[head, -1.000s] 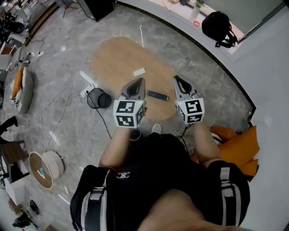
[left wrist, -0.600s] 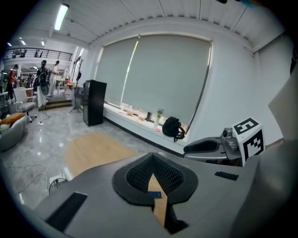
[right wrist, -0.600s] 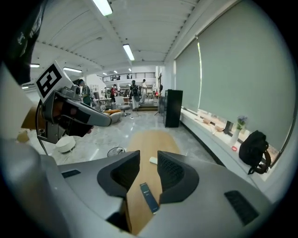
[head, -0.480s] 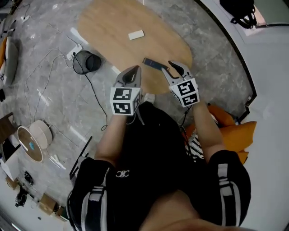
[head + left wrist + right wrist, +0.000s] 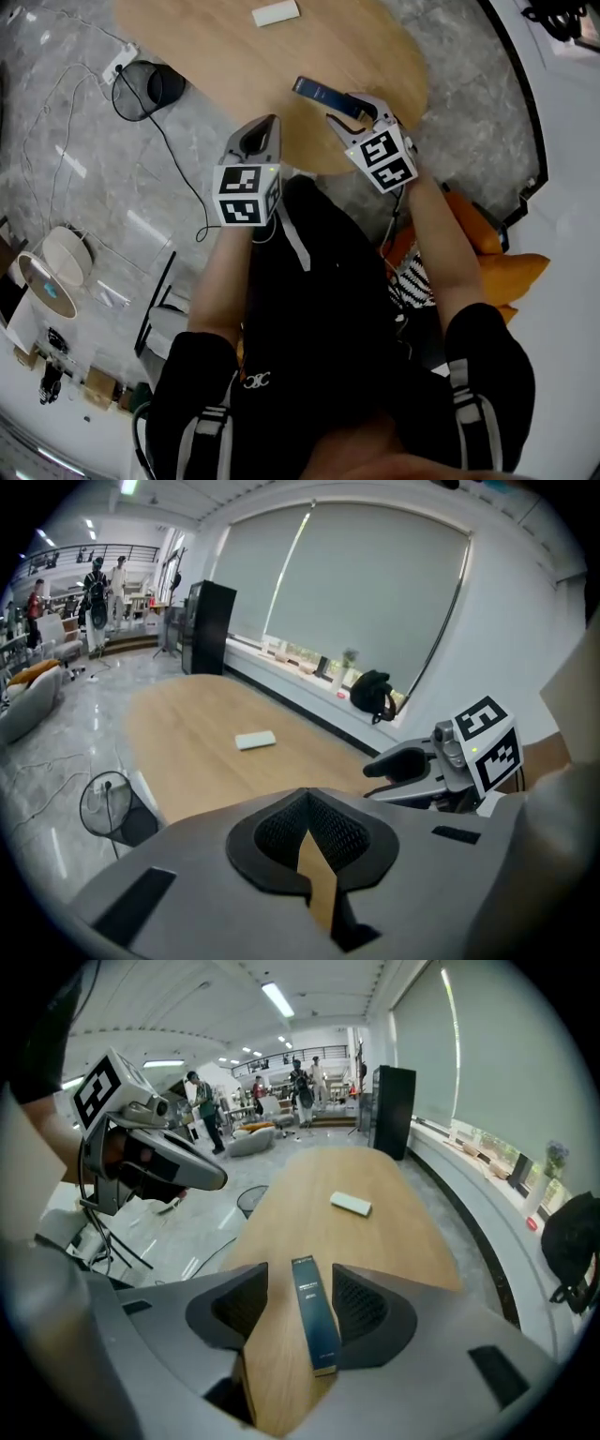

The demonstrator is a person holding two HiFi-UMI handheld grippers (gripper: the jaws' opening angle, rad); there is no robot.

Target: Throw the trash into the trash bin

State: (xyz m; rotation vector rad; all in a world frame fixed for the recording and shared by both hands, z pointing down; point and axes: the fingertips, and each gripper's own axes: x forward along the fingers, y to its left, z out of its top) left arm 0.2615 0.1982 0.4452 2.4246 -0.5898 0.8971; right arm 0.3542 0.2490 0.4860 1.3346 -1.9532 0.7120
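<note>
A dark blue slim box (image 5: 314, 1326) lies on the oval wooden table (image 5: 216, 47) near its front edge. My right gripper (image 5: 300, 1283) stands open astride it; its jaws have just been opening, and the box lies nearer the right pad with a gap on the left. In the head view the right gripper (image 5: 349, 108) is just over the blue box (image 5: 319, 94). My left gripper (image 5: 270, 124) hovers at the table edge, shut and empty. A small white box (image 5: 275, 13) lies farther back. The black wire trash bin (image 5: 150, 86) stands on the floor left of the table.
Cables and a power strip (image 5: 122, 58) trail over the floor around the bin. An orange cushion (image 5: 487, 272) lies at the right behind the person. A black backpack (image 5: 375, 694) sits on the window sill, and a black cabinet (image 5: 206, 625) stands past the table.
Both grippers have come down to the table's near edge. The right jaws went from shut to open, with the blue box now between them. The left jaws stayed shut.
</note>
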